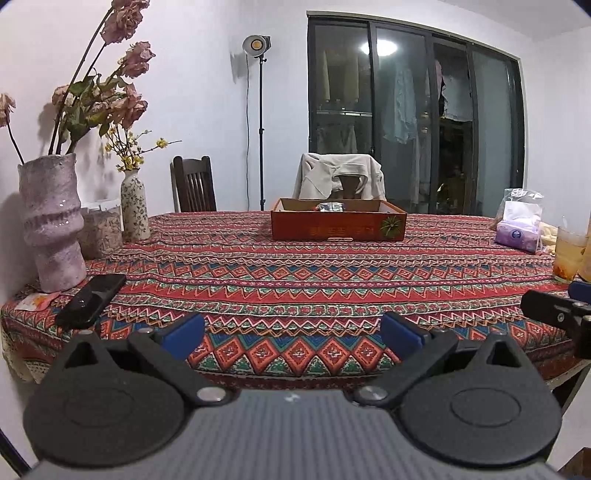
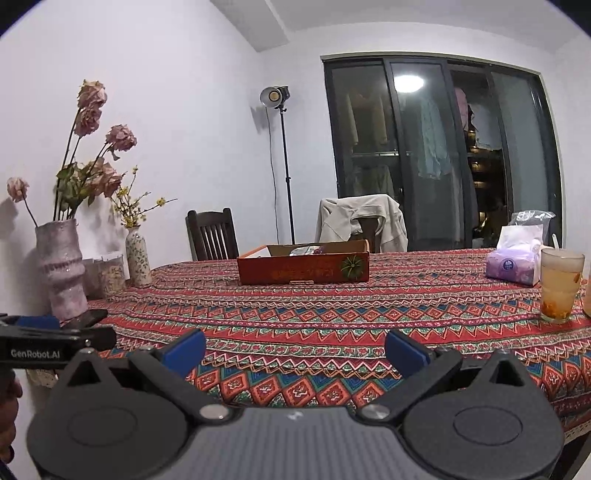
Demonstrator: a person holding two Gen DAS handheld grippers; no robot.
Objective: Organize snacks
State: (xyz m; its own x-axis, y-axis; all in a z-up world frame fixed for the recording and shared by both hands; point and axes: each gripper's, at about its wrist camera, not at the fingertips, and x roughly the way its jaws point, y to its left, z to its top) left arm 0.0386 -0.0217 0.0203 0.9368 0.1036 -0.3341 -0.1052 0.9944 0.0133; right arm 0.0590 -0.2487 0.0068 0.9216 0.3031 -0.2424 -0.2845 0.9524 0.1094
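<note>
Pink vase (image 1: 51, 221): far left by the wall, upright, dried roses (image 1: 122, 22) drooping out of it.
Phone (image 1: 90, 299): a dark slab lying flat on the cloth just in front of the pink vase.
Clear jar (image 1: 101, 229): tucked between the pink vase and the small floral vase (image 1: 135, 206), which carries yellow sprigs.
Left gripper (image 1: 291, 332): low over the near edge of the patterned tablecloth (image 1: 295, 280), blue pads spread wide, nothing between them.
Snack box (image 1: 338, 225): there it is, a shallow red cardboard tray mid-table, well ahead of both claws.
Snack packet (image 1: 330, 207): a silvery wrapper lying inside the box, only its top peeking over the wall.
Right gripper (image 2: 295, 350): also hanging at the near edge, fingers wide apart and holding nothing; in the left wrist view only its tip shows at the right margin.
Tissue pack (image 2: 511, 264): purple and white, on the right side of the table.
Glass (image 2: 559, 284): pale drink, just beside the tissues, nearer the right edge.
</note>
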